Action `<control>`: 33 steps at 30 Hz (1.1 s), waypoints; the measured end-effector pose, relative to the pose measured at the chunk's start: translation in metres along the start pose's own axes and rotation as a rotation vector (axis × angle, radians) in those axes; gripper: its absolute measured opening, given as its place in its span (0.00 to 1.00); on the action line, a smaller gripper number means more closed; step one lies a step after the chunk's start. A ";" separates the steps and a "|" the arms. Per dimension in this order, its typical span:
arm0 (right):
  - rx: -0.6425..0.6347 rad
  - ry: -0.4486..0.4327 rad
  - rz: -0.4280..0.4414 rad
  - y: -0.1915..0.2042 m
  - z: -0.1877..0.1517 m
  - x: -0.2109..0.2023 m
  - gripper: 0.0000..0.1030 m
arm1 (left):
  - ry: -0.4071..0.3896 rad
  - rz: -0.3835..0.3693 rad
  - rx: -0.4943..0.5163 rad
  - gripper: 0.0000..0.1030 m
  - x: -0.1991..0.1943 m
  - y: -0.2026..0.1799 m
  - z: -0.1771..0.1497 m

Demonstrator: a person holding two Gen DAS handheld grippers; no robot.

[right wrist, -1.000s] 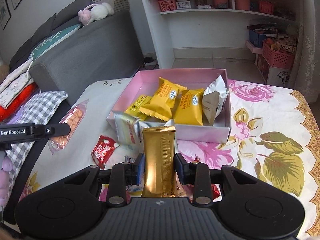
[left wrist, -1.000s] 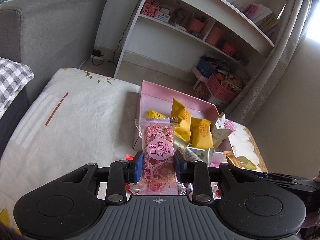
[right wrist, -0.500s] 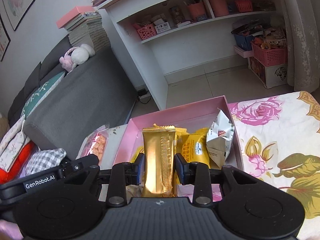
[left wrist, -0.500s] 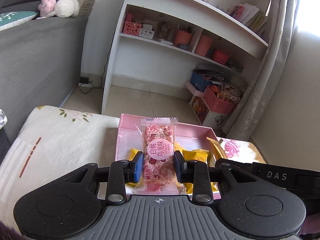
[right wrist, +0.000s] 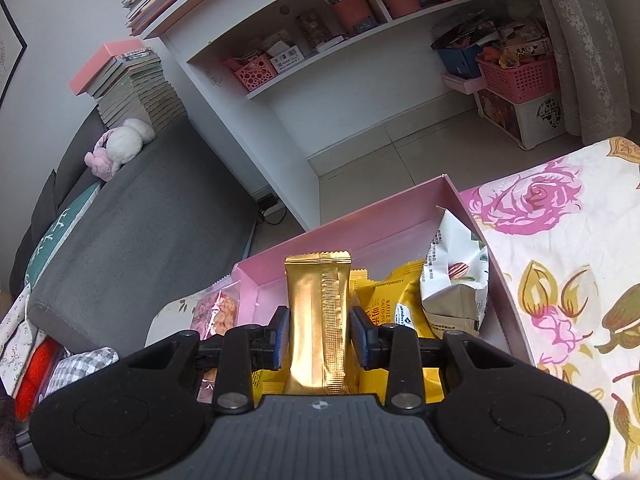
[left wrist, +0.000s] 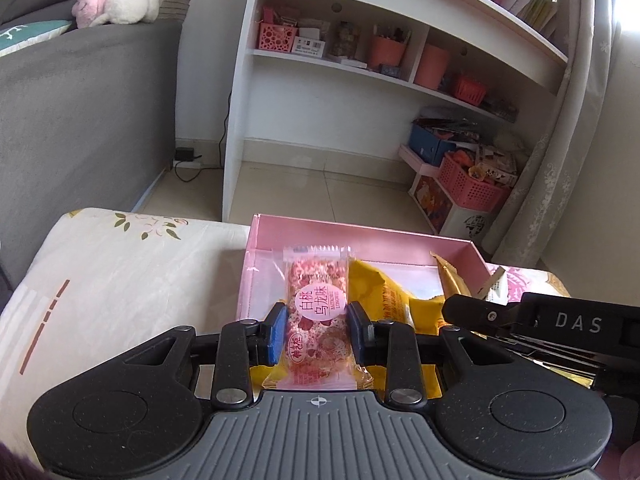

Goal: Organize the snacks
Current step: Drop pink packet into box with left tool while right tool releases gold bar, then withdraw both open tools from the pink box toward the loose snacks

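The left gripper (left wrist: 316, 330) pinched a pink snack packet (left wrist: 316, 316) between its blue pads, the jaws pressed against the packet's two long edges. The packet stood upright out of the jaws, its crimped top edge rising in front of the near left corner of the pink box (left wrist: 360, 236). Just ahead of the jaws and to their right, yellow snack packets (left wrist: 380, 292) lay inside the box. Farther right, the black body of the other gripper reached in over the box's right part, a gold wrapper tip showing above it.

The right gripper (right wrist: 319, 334) pinched a gold snack bar (right wrist: 318, 320), its jaws closed on the bar's sides. The bar stood upright from the jaws, its serrated top edge lined up against the far wall of the pink box (right wrist: 360, 216). Directly right of the jaws, yellow packets (right wrist: 394, 304) lay in the box, and beyond those a white snack bag (right wrist: 456, 276) leaned against the box's right wall. Left of the jaws, the pink packet (right wrist: 214, 310) showed beside the box's left wall, outside it as seen in this view.

The box sat on a counter covered with a floral cloth (right wrist: 560, 260), which spread to the right of the right jaws. Ahead of both jaws, past the box, stood a white shelf unit (left wrist: 340, 120).
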State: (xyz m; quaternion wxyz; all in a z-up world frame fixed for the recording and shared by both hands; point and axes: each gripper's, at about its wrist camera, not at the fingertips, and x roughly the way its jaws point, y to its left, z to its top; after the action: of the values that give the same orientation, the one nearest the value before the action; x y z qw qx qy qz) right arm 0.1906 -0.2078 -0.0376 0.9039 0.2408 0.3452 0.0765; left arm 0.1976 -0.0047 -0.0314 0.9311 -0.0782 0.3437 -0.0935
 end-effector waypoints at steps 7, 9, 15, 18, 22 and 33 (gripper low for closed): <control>0.010 -0.005 0.002 -0.001 -0.002 0.004 0.28 | -0.010 0.018 0.014 0.29 0.003 -0.002 -0.003; 0.013 -0.009 0.012 0.000 -0.003 0.003 0.37 | -0.016 0.038 0.020 0.35 0.002 -0.003 -0.002; -0.033 -0.011 -0.007 0.006 -0.002 -0.001 0.58 | 0.020 0.057 0.025 0.66 0.002 0.000 -0.004; -0.036 -0.007 -0.019 0.007 0.000 -0.005 0.65 | 0.031 0.061 0.042 0.73 -0.002 0.000 -0.006; -0.050 -0.014 -0.036 0.005 0.002 -0.014 0.72 | 0.039 0.060 0.071 0.83 -0.011 -0.001 -0.008; -0.149 0.006 -0.071 0.010 -0.004 -0.043 0.84 | 0.103 0.023 0.061 0.90 -0.040 0.011 -0.017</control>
State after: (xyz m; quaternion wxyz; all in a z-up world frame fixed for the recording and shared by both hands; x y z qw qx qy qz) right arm 0.1561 -0.2107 -0.0096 0.9204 0.1605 0.3494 0.0706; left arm 0.1578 0.0139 -0.0218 0.9152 -0.0407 0.3891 -0.0970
